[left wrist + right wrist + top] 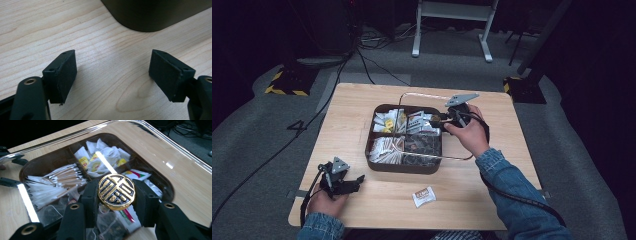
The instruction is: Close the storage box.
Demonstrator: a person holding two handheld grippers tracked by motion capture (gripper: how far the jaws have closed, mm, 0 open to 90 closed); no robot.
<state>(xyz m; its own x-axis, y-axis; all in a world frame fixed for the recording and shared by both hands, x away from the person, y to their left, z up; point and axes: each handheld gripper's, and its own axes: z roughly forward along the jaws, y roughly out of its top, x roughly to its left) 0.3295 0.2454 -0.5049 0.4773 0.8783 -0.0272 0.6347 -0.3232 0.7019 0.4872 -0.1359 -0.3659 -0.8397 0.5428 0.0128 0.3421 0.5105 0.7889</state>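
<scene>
While the left claw (112, 75) is held wide open (nothing gripped) over the worktop (100, 45), the right claw (116, 195) is clamped on the lid's gold knob (116, 191).

The knob (116, 192) blocks the packets behind it in the right gripper view, and print on the sachets (53, 185) is too small to read. In the left gripper view, the box (152, 13) is cut off by the top edge. From high up, the packet (424, 196) shows a label too blurred to read.
</scene>
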